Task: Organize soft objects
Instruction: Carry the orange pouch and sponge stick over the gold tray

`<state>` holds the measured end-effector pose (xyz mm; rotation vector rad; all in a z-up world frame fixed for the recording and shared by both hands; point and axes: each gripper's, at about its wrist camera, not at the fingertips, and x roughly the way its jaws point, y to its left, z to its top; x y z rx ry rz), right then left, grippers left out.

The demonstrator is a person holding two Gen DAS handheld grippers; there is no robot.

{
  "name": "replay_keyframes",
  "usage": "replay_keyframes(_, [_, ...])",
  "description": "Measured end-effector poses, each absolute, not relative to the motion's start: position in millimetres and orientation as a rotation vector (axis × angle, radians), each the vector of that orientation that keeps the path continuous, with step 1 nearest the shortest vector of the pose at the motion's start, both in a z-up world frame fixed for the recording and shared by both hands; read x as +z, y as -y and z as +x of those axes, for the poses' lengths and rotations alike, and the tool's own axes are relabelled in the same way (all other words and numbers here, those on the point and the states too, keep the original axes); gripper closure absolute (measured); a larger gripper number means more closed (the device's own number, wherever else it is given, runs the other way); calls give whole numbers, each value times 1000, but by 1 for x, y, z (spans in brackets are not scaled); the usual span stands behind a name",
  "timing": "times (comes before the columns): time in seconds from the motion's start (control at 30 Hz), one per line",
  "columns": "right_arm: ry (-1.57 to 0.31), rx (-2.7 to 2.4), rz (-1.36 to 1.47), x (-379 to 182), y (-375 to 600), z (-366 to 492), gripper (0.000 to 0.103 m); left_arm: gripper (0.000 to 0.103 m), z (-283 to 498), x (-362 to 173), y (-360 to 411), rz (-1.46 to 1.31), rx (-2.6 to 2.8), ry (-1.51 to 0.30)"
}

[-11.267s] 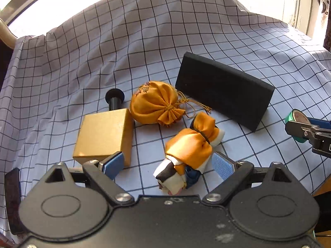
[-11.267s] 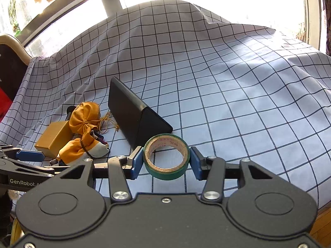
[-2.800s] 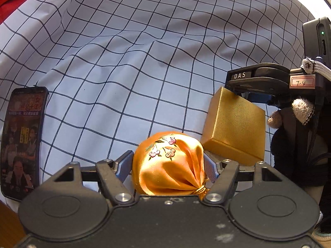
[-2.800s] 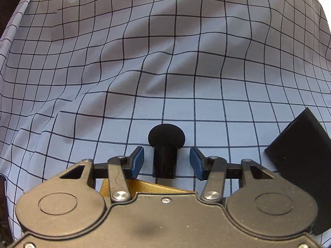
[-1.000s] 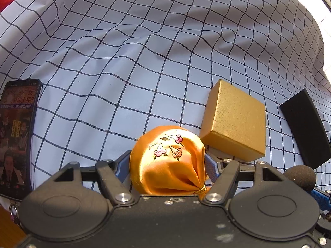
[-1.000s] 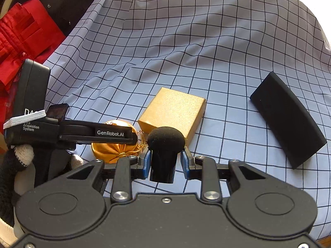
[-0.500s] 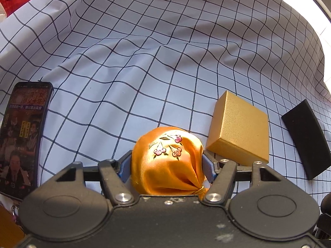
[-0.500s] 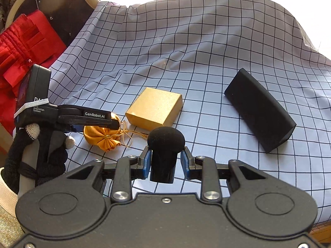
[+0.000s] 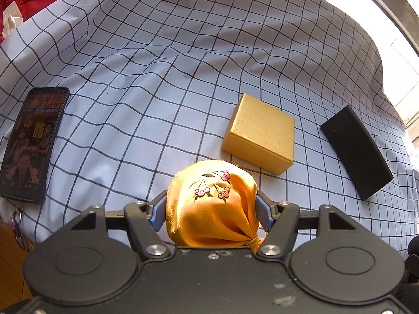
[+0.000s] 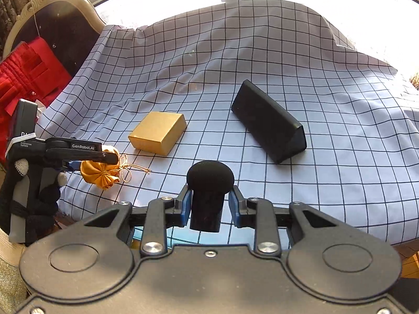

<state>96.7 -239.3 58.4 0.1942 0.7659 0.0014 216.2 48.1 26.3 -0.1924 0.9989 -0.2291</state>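
Observation:
An orange satin pouch [image 9: 212, 204] with small embroidered flowers fills the jaws of my left gripper [image 9: 211, 209], whose blue pads press its sides; it hangs above the checked cloth [image 9: 146, 83]. From the right wrist view the same pouch [image 10: 100, 174] shows at the left with its gold cord dangling, held by the left gripper [image 10: 86, 163] in a gloved hand. My right gripper [image 10: 209, 205] is shut on a black cylinder with a foam dome top [image 10: 209, 183], lifted over the cloth's near edge.
A gold box [image 9: 260, 133] lies mid-cloth, also seen as the gold box [image 10: 158, 132]. A black wedge-shaped case [image 10: 268, 124] rests to its right. A phone [image 9: 31, 141] lies at the cloth's left edge. Red fabric [image 10: 28, 70] and a chair back stand at far left.
Both grippers have drawn back from the gold box with their loads, so more cloth and the black case show. The left jaws have pinched the pouch slightly narrower.

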Motion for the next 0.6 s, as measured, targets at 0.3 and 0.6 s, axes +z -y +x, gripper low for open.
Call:
replay_keyframes(0.3, [-780, -41, 287, 49, 267, 58, 72, 39, 125, 36, 0, -101, -345, -1067])
replay_keyframes(0.6, [-822, -69, 318, 37, 279, 27, 71, 38, 66, 23, 27, -15, -398, -1148])
